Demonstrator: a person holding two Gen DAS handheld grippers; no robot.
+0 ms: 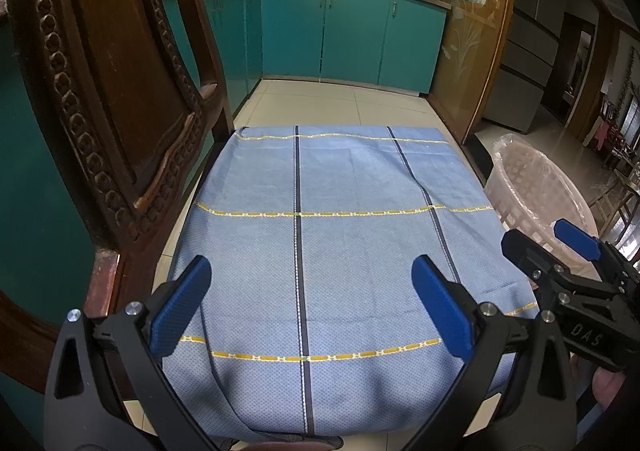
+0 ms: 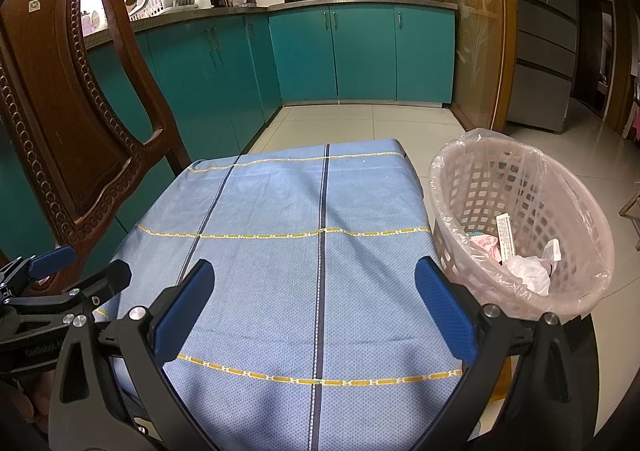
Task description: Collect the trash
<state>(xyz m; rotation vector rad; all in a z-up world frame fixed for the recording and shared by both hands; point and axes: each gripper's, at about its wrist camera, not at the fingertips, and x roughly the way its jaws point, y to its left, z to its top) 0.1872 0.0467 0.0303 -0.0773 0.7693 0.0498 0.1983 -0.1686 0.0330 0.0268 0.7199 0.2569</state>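
Note:
A pink lattice trash basket (image 2: 472,203) lined with a clear bag stands on the floor at the table's right side. It holds crumpled white paper (image 2: 528,271), a pink wrapper (image 2: 486,242) and a printed strip. The basket also shows in the left wrist view (image 1: 532,191). My left gripper (image 1: 312,303) is open and empty above the near part of the blue cloth (image 1: 340,231). My right gripper (image 2: 314,305) is open and empty above the same cloth (image 2: 280,271), with the basket just to its right. Each gripper also shows in the other's view, the right one (image 1: 552,247) and the left one (image 2: 76,267). I see no trash on the cloth.
A carved dark wooden chair (image 2: 68,103) stands close at the table's left edge. Teal kitchen cabinets (image 2: 360,51) run along the back, with pots on the counter. A glass door (image 2: 476,31) and a fridge (image 2: 544,31) are at the right. The floor is pale tile (image 2: 360,123).

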